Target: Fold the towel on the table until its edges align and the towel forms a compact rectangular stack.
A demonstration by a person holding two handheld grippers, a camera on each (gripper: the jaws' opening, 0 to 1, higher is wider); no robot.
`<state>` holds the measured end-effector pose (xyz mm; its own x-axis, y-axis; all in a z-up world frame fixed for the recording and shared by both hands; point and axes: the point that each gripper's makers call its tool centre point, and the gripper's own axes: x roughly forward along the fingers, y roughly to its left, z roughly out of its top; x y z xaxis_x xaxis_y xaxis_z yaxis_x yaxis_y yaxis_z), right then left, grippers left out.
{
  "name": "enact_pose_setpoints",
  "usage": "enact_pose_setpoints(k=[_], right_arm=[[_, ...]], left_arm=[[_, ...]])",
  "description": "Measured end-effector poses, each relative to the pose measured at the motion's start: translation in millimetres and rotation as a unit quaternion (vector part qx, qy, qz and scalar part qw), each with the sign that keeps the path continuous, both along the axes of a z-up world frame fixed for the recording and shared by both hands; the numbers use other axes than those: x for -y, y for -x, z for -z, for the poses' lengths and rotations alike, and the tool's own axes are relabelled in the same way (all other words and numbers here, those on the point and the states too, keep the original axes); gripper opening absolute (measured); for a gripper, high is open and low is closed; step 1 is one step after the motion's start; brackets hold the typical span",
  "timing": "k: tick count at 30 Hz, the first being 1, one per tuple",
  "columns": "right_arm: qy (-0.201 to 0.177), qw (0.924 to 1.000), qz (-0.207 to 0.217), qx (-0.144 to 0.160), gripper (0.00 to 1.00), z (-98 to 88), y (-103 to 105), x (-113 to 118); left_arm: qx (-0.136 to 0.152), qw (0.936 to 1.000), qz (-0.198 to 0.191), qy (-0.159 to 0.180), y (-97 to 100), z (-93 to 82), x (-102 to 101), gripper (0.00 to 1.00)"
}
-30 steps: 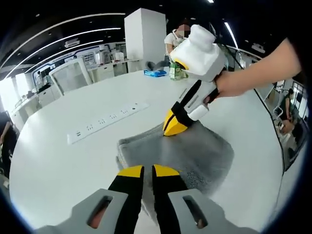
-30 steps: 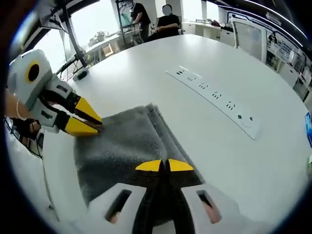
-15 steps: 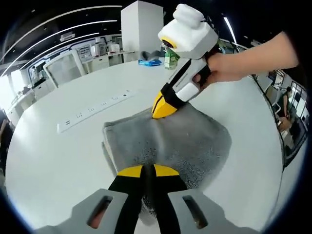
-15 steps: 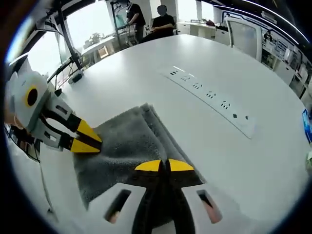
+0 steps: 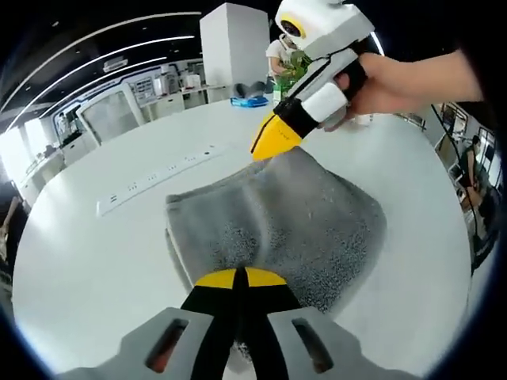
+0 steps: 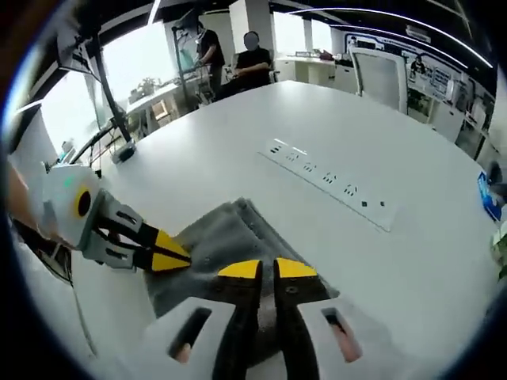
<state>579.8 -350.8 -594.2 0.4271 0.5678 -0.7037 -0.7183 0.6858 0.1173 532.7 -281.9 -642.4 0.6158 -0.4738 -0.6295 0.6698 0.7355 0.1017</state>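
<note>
One large white desk (image 5: 87, 261) carries everything, its rounded top running back toward an office with chairs and two people seated at the far side in the right gripper view. On it lies one grey towel (image 5: 301, 229), already folded into layers, with its stacked edges showing along the side nearest the one white power strip (image 5: 162, 180) set flat in the desk, near but apart from the cloth. Two grippers work the towel. The left gripper (image 5: 238, 279) has its yellow-tipped jaws closed together, pinching the near edge of the towel. The right gripper (image 5: 273, 136), held in a hand (image 5: 388, 79), has its jaws closed on the far edge, lifting that part into a raised hump. A blue object (image 5: 249, 100) lies far back.
</note>
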Motion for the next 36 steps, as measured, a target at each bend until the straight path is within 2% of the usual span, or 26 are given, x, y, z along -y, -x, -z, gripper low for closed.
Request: enact_pose_setpoints(k=[3, 5, 9, 13, 18, 22, 28, 31, 36], right_arm=[[0.000, 0.9999, 0.015, -0.008, 0.01, 5.0, 22, 3], [-0.028, 0.9987, 0.034, -0.026, 0.00, 4.8, 35, 1], [-0.030, 0.9979, 0.050, -0.029, 0.00, 6.6, 48, 6], [-0.020, 0.9969, 0.069, -0.032, 0.00, 10.9, 57, 11], [0.011, 0.9929, 0.098, -0.066, 0.00, 33.0, 69, 22], [0.018, 0.9910, 0.114, -0.068, 0.00, 42.4, 70, 23], [0.057, 0.9882, 0.122, -0.073, 0.00, 53.5, 64, 23], [0.064, 0.9870, 0.127, -0.075, 0.00, 53.2, 62, 24], [0.081, 0.9884, 0.119, -0.048, 0.00, 55.7, 55, 26]], left_arm=[[-0.002, 0.9999, -0.002, -0.014, 0.1, -1.1, 1, 0.01], [-0.006, 0.9999, -0.004, -0.014, -0.8, -0.6, 0, 0.01], [-0.010, 0.9999, -0.003, -0.010, -0.1, -0.5, 0, 0.01], [-0.008, 0.9999, 0.000, -0.011, 0.0, 0.4, 0, 0.01], [-0.015, 0.9998, -0.007, -0.011, -0.1, 0.5, 0, 0.01], [-0.015, 0.9997, -0.010, -0.016, 0.6, 1.0, 0, 0.01], [-0.025, 0.9993, -0.022, -0.015, -0.4, 1.8, 0, 0.01], [-0.029, 0.9991, -0.027, -0.014, -0.4, 1.8, 0, 0.01], [-0.032, 0.9986, -0.040, -0.014, -2.5, 2.1, 1, 0.01]])
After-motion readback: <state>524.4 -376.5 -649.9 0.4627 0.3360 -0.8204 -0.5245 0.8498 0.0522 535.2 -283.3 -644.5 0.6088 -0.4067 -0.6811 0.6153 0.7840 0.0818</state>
